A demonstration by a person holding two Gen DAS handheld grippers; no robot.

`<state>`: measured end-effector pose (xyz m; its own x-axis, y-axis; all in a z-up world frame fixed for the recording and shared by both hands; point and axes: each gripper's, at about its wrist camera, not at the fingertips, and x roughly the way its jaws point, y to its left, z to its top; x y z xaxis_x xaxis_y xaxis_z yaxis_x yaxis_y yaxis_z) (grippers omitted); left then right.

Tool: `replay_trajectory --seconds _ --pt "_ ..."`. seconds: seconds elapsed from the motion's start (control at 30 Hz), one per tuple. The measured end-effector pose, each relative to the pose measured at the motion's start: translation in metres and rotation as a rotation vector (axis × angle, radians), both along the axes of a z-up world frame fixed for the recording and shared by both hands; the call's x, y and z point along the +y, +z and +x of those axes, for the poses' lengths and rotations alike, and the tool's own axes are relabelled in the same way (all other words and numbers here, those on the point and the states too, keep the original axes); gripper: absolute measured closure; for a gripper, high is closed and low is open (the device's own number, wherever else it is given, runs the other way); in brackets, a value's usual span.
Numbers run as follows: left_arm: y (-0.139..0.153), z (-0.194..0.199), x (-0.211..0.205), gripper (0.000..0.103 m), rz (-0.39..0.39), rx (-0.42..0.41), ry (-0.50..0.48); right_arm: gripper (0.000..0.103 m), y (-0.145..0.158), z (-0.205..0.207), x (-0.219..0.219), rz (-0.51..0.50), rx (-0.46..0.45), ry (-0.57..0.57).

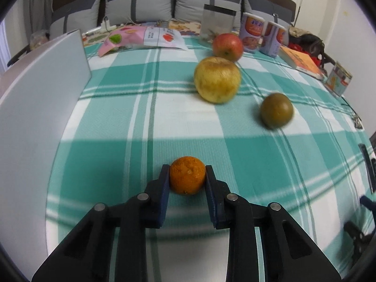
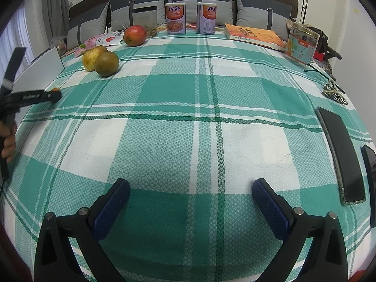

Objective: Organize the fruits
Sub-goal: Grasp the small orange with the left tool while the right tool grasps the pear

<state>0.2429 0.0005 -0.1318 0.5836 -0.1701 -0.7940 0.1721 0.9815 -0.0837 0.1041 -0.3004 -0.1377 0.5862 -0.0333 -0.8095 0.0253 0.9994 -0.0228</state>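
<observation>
The orange (image 1: 187,175) is pinched by the left tongs (image 1: 187,176) on the bed (image 2: 211,141); the right tongs (image 2: 190,188) are held spread, empty.

My left gripper (image 1: 187,176) tilts down toward the cloth, its blue pads pressed on either side of the orange (image 1: 187,175). My right gripper (image 2: 190,202) also points downward, jaws spread wide with nothing between them. My left hand (image 2: 8,141) wraps its handle.
</observation>
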Motion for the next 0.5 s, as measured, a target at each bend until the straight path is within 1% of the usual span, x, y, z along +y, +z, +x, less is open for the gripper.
replay_trajectory --seconds 0.17,0.23,0.3,0.37,0.43,0.5 --pt "0.005 -0.045 0.007 0.075 -0.004 0.0 -0.028 0.0 0.001 0.001 0.0 0.002 0.002 0.0" --pt "0.006 -0.058 0.013 0.075 -0.015 0.01 -0.015 0.0 0.001 0.001 0.0 0.002 0.002 -0.001" --pt "0.006 -0.072 0.02 0.075 -0.044 0.023 0.003 0.0 0.001 0.001 0.0 0.0 0.003 -0.002" --pt "0.007 -0.084 0.027 0.075 -0.052 0.022 0.023 0.0 0.001 0.002 0.0 -0.001 0.009 -0.003" --pt "0.009 -0.093 0.031 0.075 -0.067 0.021 0.035 0.0 0.003 0.005 0.002 0.0 0.034 -0.019" --pt "0.012 -0.102 0.035 0.075 -0.074 0.006 0.044 0.001 0.009 0.013 0.01 0.043 0.043 0.004"
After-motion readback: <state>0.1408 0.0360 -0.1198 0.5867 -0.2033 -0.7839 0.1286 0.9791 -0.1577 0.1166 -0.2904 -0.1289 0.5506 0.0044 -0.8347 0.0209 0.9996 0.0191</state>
